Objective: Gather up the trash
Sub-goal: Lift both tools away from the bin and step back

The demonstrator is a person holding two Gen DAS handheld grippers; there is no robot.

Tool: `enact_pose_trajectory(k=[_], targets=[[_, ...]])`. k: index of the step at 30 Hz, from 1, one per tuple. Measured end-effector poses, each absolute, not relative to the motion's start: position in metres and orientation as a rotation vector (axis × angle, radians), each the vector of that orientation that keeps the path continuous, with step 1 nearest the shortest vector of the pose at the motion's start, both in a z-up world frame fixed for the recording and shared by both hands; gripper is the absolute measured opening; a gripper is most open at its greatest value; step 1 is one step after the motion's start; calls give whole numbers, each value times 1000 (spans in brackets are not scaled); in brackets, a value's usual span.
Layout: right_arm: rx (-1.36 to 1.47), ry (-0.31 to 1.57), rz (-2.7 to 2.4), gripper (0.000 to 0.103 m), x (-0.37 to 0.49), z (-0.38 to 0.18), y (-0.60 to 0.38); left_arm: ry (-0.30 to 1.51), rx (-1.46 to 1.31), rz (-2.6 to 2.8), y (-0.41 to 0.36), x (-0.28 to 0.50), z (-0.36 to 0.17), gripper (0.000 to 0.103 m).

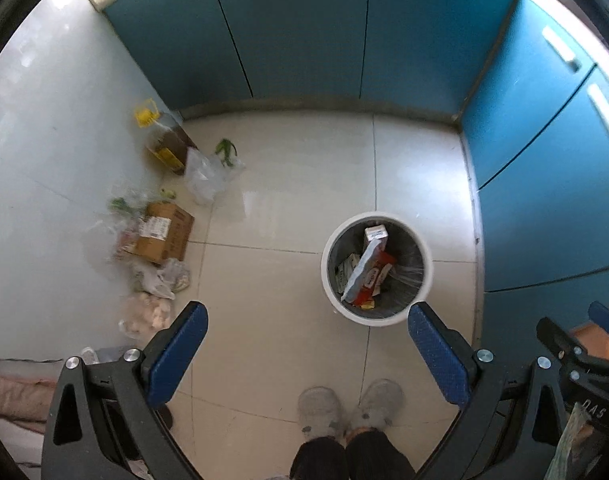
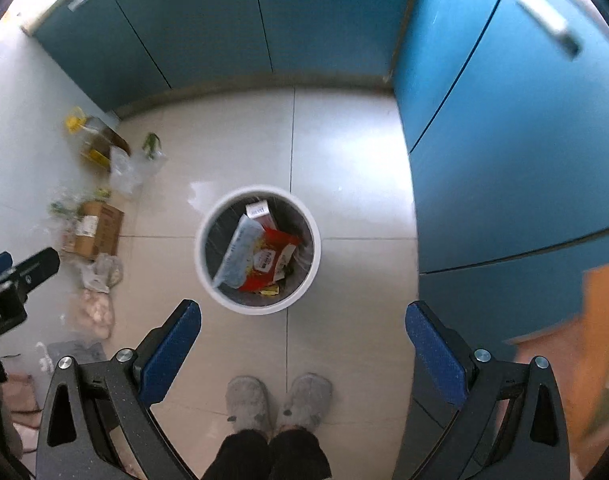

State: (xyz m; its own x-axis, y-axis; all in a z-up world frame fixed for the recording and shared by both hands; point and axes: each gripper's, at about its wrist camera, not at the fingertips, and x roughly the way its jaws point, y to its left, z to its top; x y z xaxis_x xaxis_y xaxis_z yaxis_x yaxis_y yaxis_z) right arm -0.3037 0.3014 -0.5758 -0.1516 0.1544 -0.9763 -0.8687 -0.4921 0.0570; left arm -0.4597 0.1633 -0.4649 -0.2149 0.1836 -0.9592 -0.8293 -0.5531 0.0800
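Observation:
A white round trash bin (image 1: 329, 280) (image 2: 202, 264) with a dark liner stands on the tiled floor. Inside lie a red wrapper (image 2: 270, 260), a pale blue packet (image 2: 238, 252) and a small white carton (image 1: 374, 234). My left gripper (image 1: 308, 320) hangs high above the floor, open and empty, the bin just beyond its right finger. My right gripper (image 2: 303, 320) is also high up, open wide and empty, with the bin beyond its fingertips. The right gripper's side shows at the left wrist view's right edge.
Along the left wall lie a cardboard box (image 1: 164, 232) (image 2: 98, 230), clear plastic bags (image 1: 204, 176), a yellow-capped oil bottle (image 1: 160, 136), green vegetable scraps (image 1: 226, 150) and a bag of pale lumps (image 1: 150, 316). Blue cabinets (image 1: 304, 40) close the back and right. A person's grey slippers (image 2: 280, 400) stand below.

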Motion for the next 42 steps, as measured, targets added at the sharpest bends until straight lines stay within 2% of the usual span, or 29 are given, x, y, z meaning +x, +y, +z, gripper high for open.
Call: enact_pose_trajectory(k=[6, 12, 22, 31, 42], targets=[[-1285, 797, 1802, 103, -273, -449, 265, 758, -1270, 1877, 120, -433, -364, 102], [-1217, 780, 1842, 103, -237, -339, 221, 683, -1217, 1878, 72, -410, -285, 102], [-1055, 809, 1904, 103, -182, -202, 122, 581, -1112, 1825, -11, -374, -182, 102], [-965, 823, 1992, 103, -146, -110, 40, 486, -1057, 1745, -69, -349, -115, 102], [-952, 910, 2147, 103, -128, -58, -7, 370, -1079, 1657, -103, -331, -74, 102]])
